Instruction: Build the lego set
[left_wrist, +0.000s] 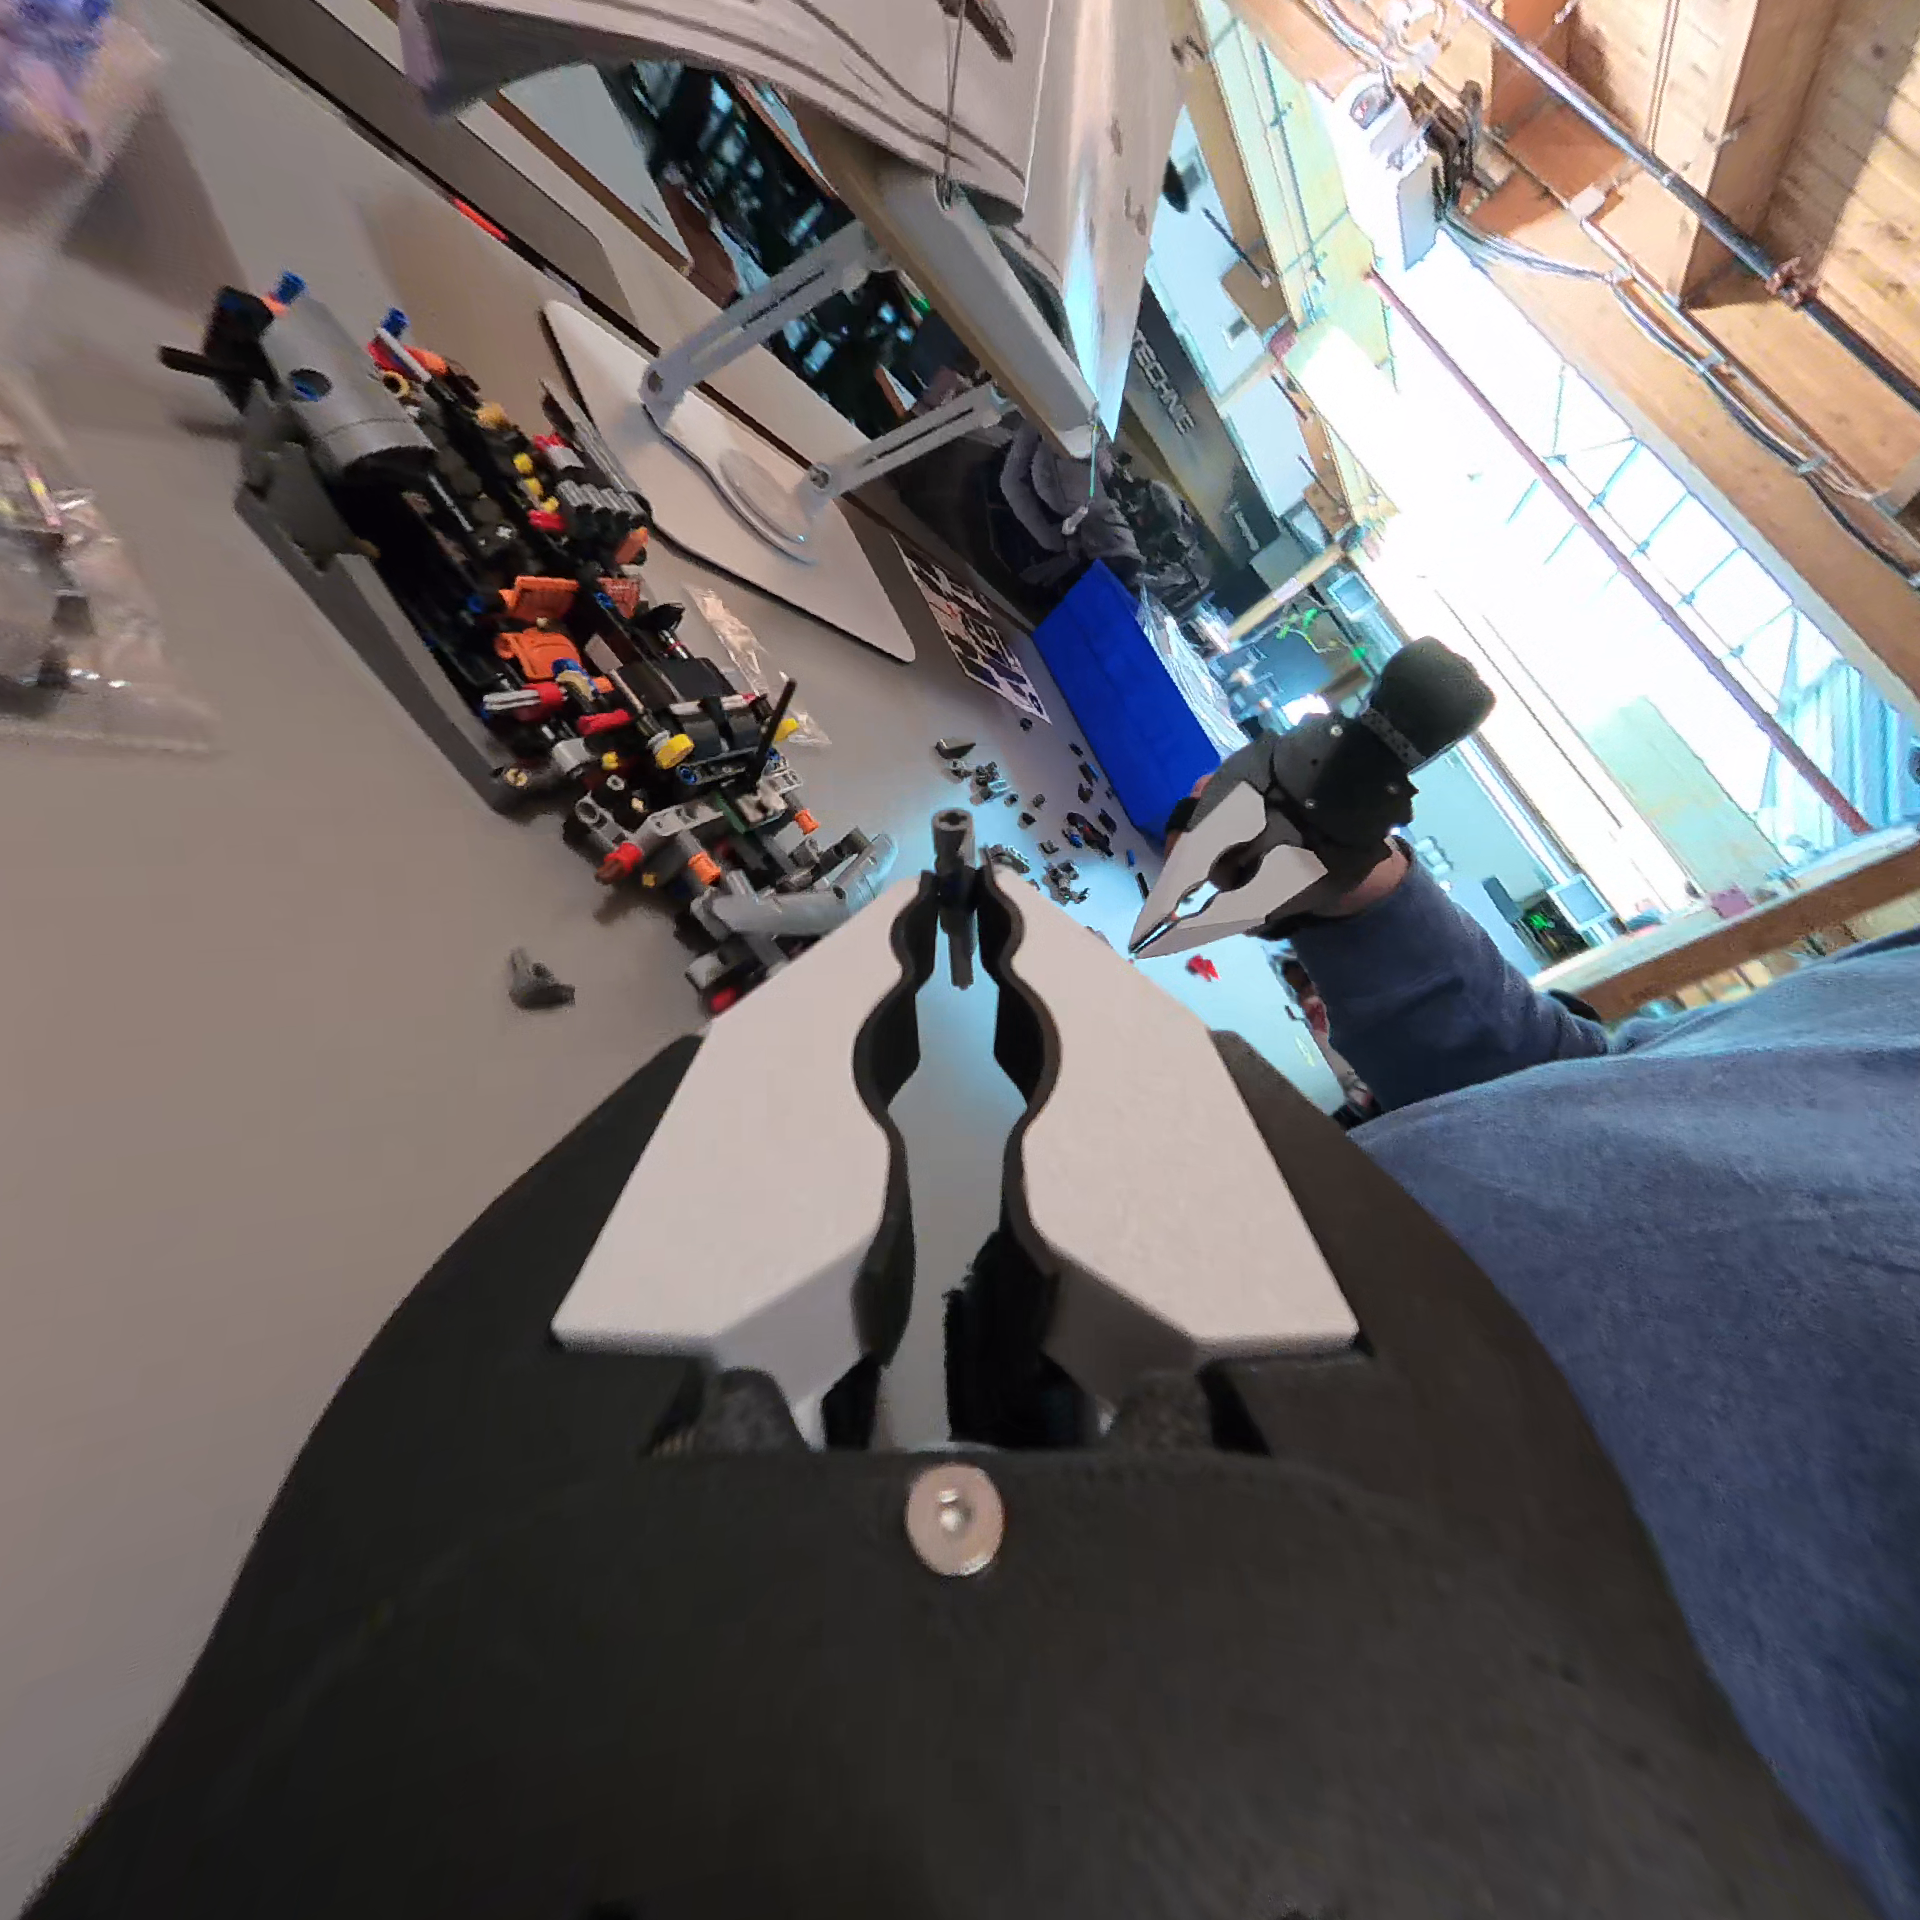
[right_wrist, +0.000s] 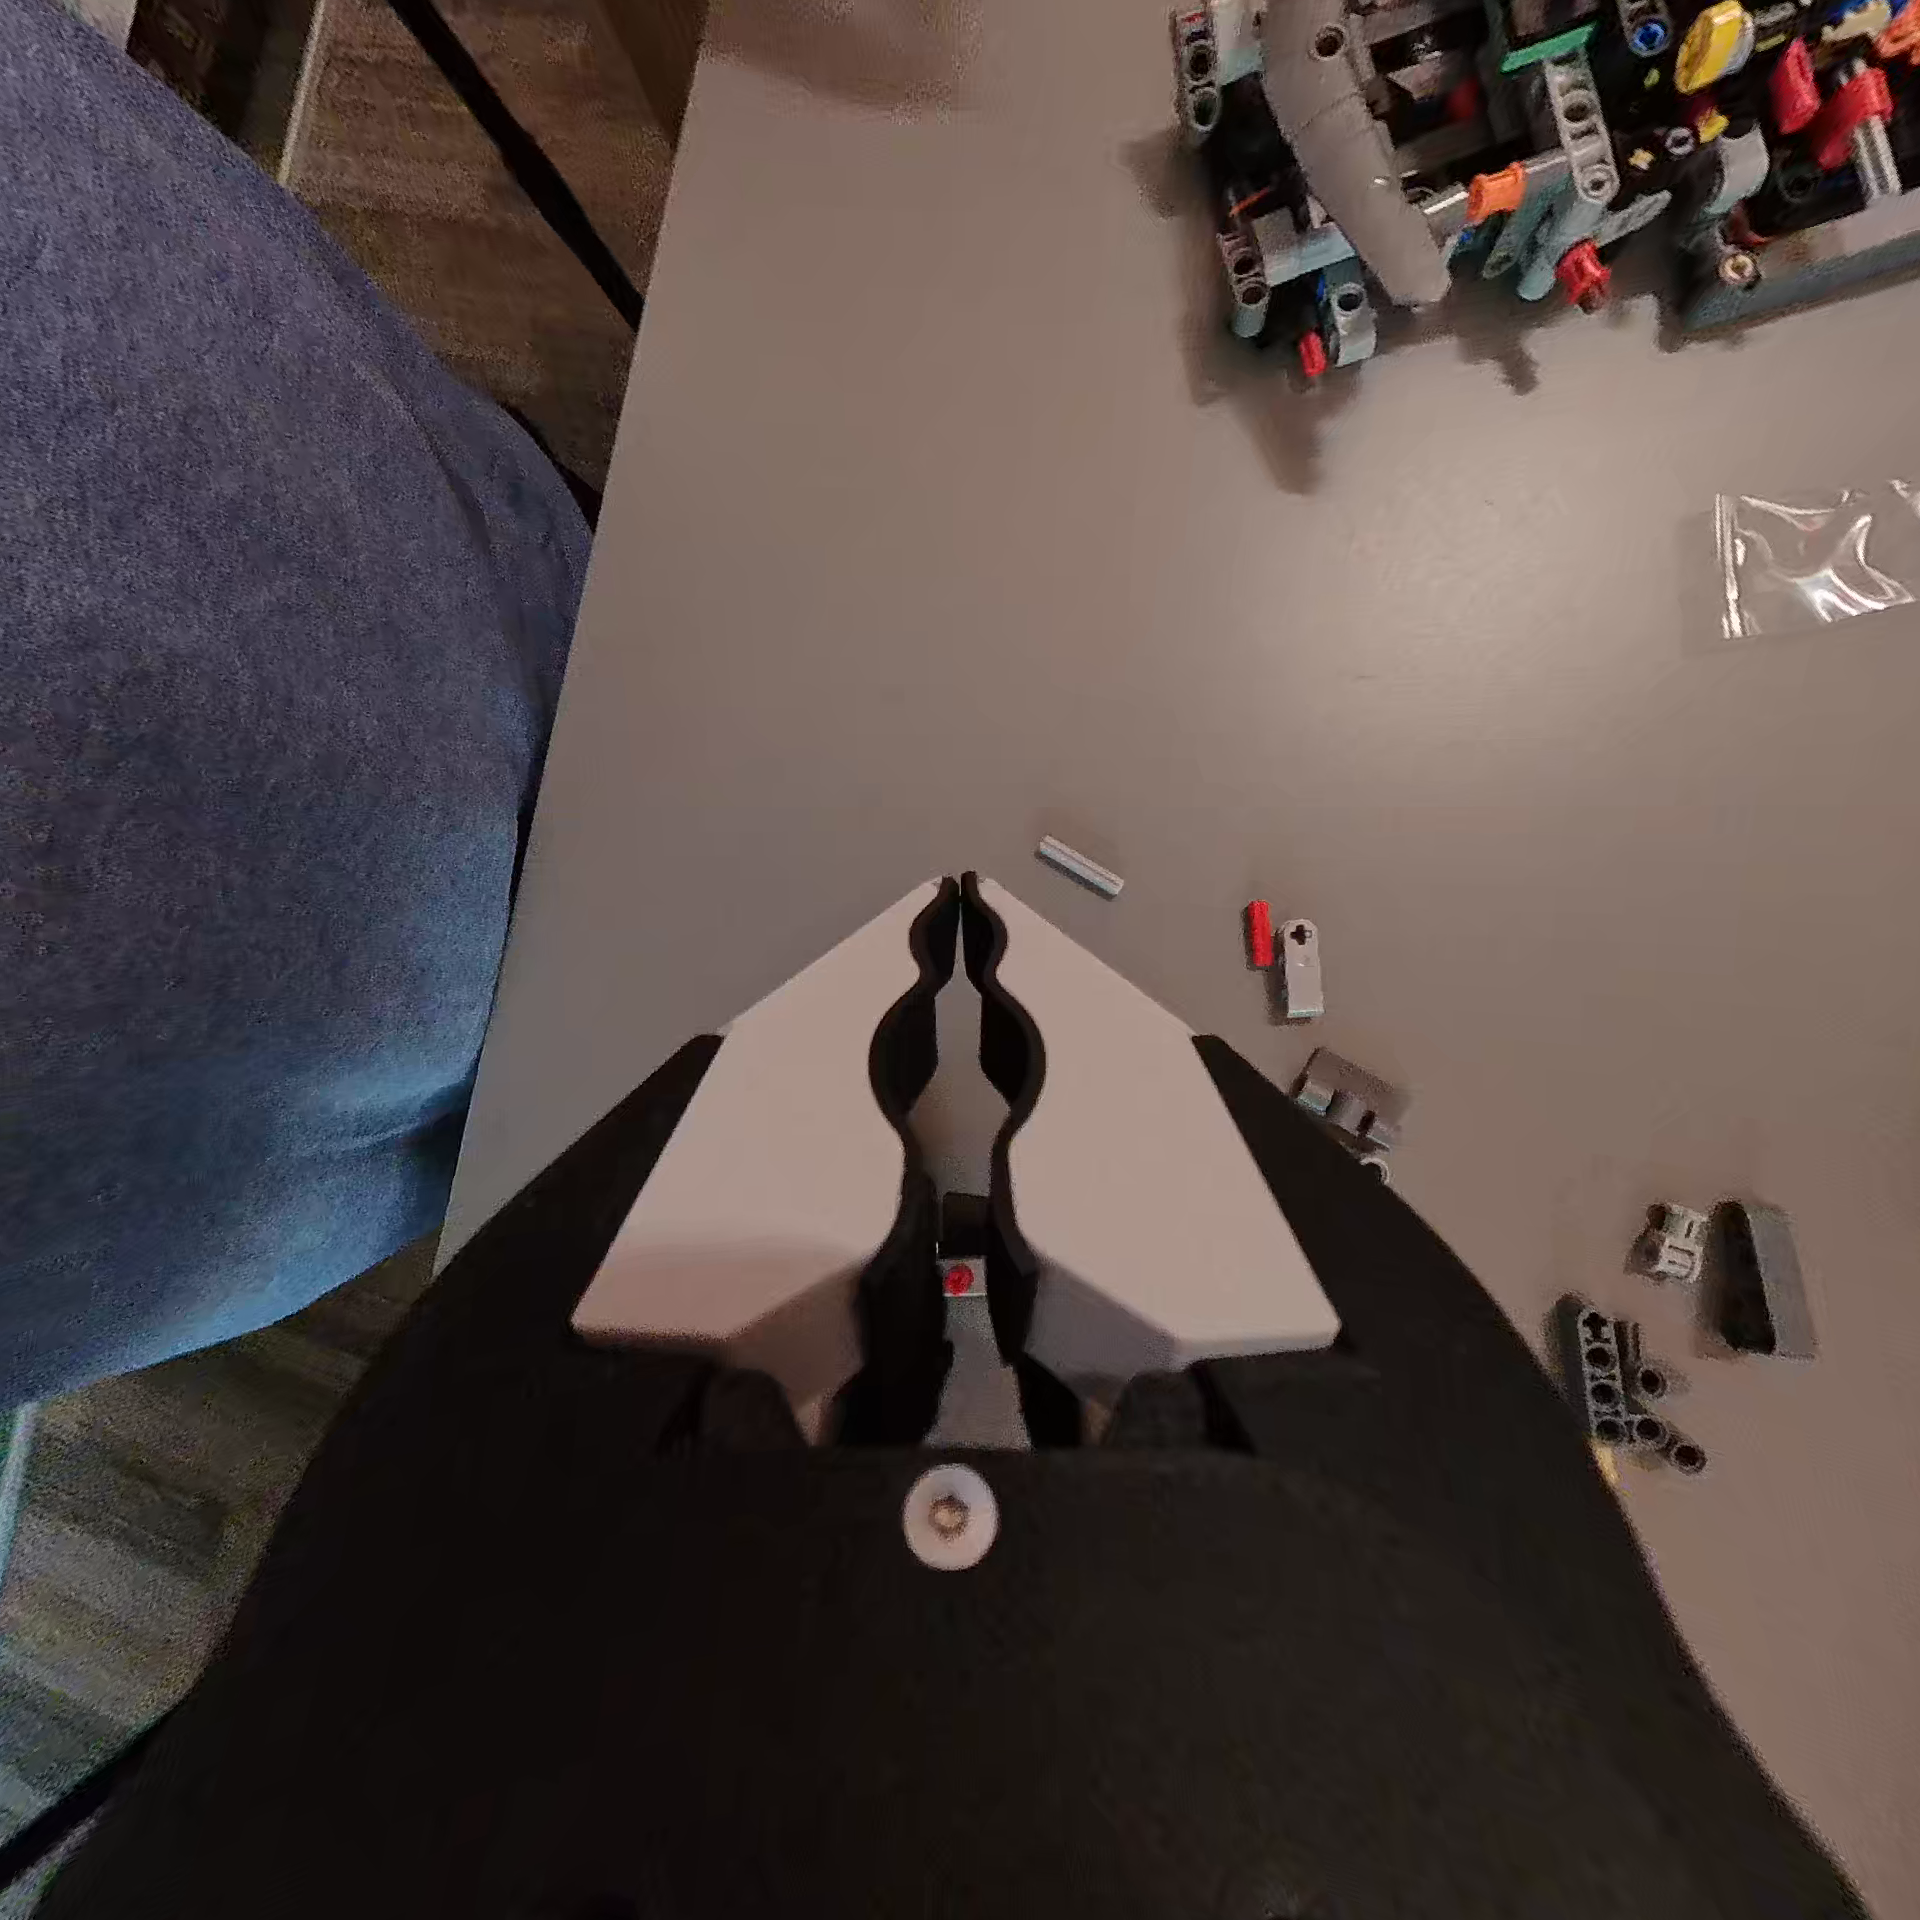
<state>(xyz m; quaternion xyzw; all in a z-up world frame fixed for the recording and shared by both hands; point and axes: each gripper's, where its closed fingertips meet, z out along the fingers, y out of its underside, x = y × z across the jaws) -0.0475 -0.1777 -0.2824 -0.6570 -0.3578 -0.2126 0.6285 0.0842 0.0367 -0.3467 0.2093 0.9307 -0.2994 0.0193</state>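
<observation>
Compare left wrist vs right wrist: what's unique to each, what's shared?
Left wrist only: left gripper clamping a small grey pin piece, a blue bin, a monitor stand.
Right wrist only: light grey axle, red pin, clear plastic bag.
Both: the lego model, grey table, right gripper, shut.

Loose pieces (right_wrist: 1299, 966) lie on table (right_wrist: 935, 520) near model (right_wrist: 1558, 156).
</observation>
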